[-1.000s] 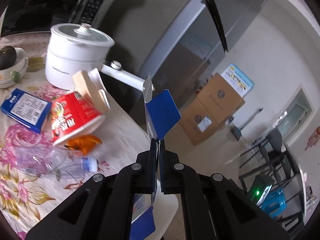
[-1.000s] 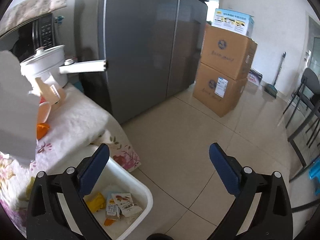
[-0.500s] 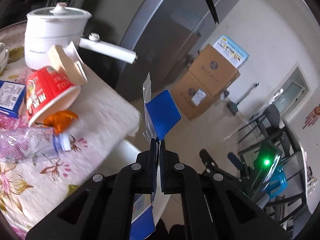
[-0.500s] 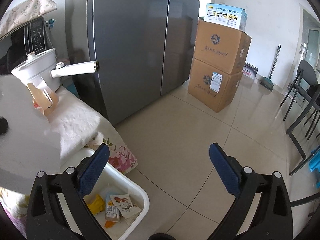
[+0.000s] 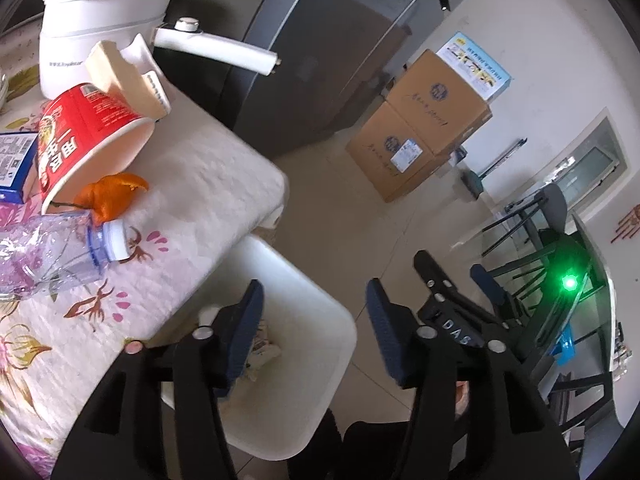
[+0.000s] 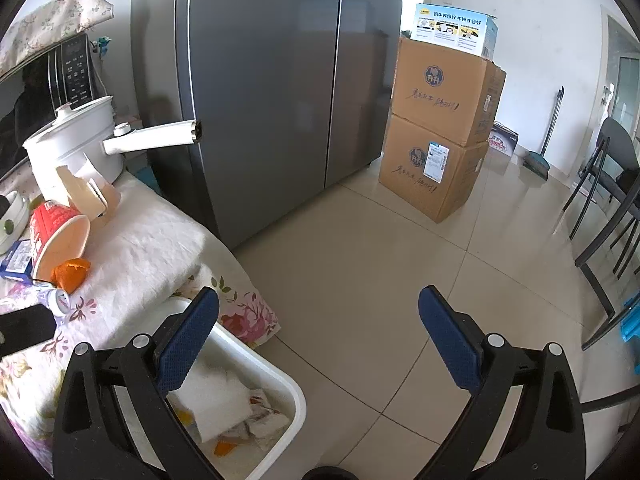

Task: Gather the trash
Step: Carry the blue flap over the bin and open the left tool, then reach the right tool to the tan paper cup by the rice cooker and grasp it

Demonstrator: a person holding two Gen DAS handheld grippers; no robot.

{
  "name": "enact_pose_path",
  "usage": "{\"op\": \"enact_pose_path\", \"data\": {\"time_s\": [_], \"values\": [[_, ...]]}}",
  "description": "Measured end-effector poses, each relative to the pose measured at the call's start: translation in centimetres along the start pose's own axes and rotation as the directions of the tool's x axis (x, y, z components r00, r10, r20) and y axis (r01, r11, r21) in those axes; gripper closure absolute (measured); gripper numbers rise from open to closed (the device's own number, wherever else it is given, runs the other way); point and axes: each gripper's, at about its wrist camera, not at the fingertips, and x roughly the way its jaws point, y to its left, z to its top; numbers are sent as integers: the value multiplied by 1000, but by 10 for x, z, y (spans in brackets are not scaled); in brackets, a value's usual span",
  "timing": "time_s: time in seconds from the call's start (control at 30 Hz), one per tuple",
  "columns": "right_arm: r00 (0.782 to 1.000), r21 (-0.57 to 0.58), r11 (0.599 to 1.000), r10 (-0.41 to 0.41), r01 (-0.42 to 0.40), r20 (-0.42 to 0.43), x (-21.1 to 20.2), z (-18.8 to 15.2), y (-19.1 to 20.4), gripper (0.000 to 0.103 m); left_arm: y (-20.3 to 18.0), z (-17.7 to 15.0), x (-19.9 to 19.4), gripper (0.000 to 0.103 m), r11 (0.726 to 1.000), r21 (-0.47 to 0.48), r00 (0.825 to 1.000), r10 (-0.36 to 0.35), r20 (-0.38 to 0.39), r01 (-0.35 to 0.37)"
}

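My left gripper (image 5: 316, 304) is open and empty above the white trash bin (image 5: 320, 320) beside the table. The bin (image 6: 280, 380) holds wrappers and a flat white carton (image 6: 216, 404). On the flowered tablecloth lie a red noodle cup (image 5: 84, 132) on its side, an orange peel (image 5: 112, 196), a crushed clear bottle (image 5: 52, 252) and a blue box (image 5: 16, 160). My right gripper (image 6: 318, 316) is open and empty over the floor, right of the bin. The cup (image 6: 52, 236) and peel (image 6: 72, 272) show in the right wrist view too.
A white electric pot (image 5: 108, 20) with a long handle stands at the table's back edge. A grey fridge (image 6: 272, 100) and stacked cardboard boxes (image 6: 440, 128) stand behind. Black chairs (image 6: 608, 200) are at the right. Tiled floor (image 6: 380, 280) lies between.
My left gripper was shut on a blue and white carton; it moved over the bin and opened, and the carton now lies in the bin. The right gripper stayed open.
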Motion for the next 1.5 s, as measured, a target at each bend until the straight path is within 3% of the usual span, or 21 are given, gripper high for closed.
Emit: {"op": "enact_pose_path", "data": {"time_s": [0.1,0.2,0.4,0.53,0.77,0.97,1.03,1.1,1.2,1.4,1.5], "values": [[1000,0,1000,13,-13,-7,1,1,6,7,8,1,-3,44,1000,-12,1000,18,8,-17],[999,-6,999,32,-32,-11,2,3,16,7,16,4,-10,36,999,-27,999,43,26,-42],[995,-35,995,98,-98,-24,2,8,47,7,38,9,-28,36,991,-61,989,127,71,-123],[988,-58,987,148,-151,-46,7,14,74,7,66,12,-47,36,978,-135,981,171,96,-157],[974,-206,952,220,-228,-62,17,45,143,7,119,21,-89,36,948,-271,962,218,165,-168],[952,-301,904,282,-305,-119,40,82,206,7,152,22,-120,36,924,-348,947,244,211,-161],[934,-314,880,323,-356,-154,47,93,223,7,163,23,-128,36,916,-374,945,243,220,-149],[900,-313,845,385,-433,-207,57,105,240,7,171,23,-131,36,910,-392,945,236,225,-135],[873,-325,814,410,-481,-263,73,114,258,7,179,24,-136,36,904,-410,947,228,228,-119],[861,-406,759,436,-509,-262,89,133,287,7,191,25,-137,36,892,-439,948,225,223,-109],[865,-477,724,447,-499,-227,85,133,302,7,198,26,-135,36,884,-457,952,217,215,-98]]}}
